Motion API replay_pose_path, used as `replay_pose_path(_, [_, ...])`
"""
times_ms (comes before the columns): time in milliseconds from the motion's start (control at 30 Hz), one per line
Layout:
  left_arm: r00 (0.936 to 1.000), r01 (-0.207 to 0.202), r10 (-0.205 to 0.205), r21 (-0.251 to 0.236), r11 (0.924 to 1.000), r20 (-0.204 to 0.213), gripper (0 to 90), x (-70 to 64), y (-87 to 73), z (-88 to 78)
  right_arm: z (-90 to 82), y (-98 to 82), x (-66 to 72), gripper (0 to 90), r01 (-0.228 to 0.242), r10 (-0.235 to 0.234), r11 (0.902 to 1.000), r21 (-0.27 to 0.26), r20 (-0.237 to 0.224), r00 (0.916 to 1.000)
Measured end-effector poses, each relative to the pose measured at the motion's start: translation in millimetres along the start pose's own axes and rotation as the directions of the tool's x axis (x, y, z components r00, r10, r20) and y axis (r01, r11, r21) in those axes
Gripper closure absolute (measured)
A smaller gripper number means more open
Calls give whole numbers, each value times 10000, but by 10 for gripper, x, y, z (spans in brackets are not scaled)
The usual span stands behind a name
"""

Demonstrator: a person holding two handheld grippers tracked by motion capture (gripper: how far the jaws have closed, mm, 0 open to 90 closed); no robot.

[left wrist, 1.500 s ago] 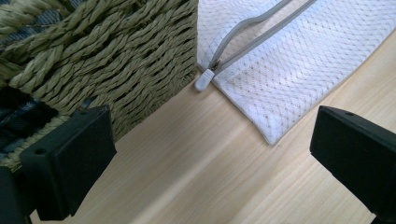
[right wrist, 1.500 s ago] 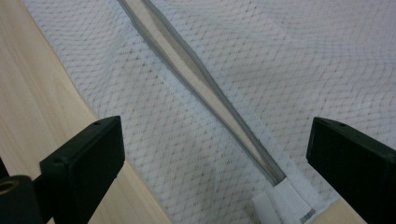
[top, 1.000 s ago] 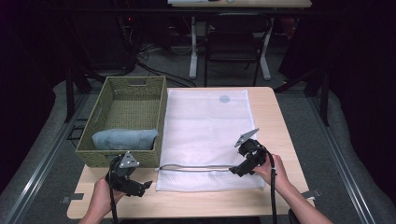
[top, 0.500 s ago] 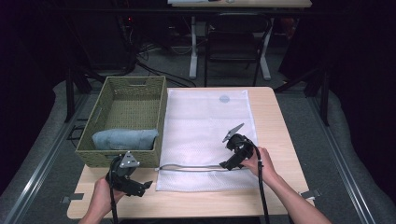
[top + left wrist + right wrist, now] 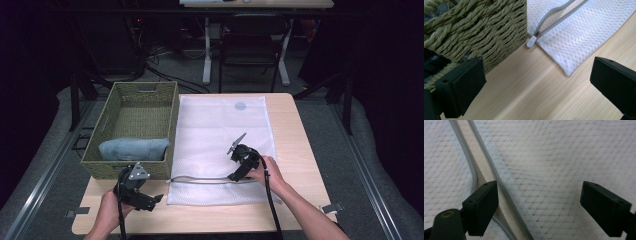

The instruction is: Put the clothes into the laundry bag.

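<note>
right tool (image 5: 235, 176) | slid left along mesh bag (image 5: 220, 135) zipper (image 5: 200, 180) | jaws narrowing, nothing gripped

The setting was a lab or recording studio. A light wooden worktop (image 5: 285, 115) stood on grey carpet inside a dark metal frame (image 5: 75, 100). At 12 o'clock, floor cables (image 5: 165, 75) and a desk's white legs (image 5: 206, 55) stood in darkness.

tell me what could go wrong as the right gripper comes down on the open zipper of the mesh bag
The right gripper, jaws just closing with nothing between them, straddles the upper zipper edge; it might pinch both mesh layers and keep the mesh bag shut. The left gripper is open and holds nothing, so the bag could slide on the table. The basket wall sits against the bag and could snag a lifted edge.
</note>
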State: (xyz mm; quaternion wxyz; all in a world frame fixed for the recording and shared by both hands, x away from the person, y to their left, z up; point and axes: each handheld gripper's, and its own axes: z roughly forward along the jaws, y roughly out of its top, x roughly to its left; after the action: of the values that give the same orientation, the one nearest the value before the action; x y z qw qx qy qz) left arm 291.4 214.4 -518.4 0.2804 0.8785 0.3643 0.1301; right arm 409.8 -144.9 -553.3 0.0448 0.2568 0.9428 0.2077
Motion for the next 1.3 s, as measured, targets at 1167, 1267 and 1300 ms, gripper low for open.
replay_pose_path(1167, [9998,-66,66,23,10000,181,2,19,-15,8,-4,-35,-19,867,-452,466,9986,-260,560,9973])
replay_pose_path(1267, [9992,-40,39,23,10000,396,2,33,-22,12,-29,-32,-11,881,-425,449,9983,-393,619,9971])
replay_pose_path(1300, [9991,-54,54,11,10000,426,2,38,-24,11,-35,-30,-9,881,-364,389,9985,-409,639,9972])
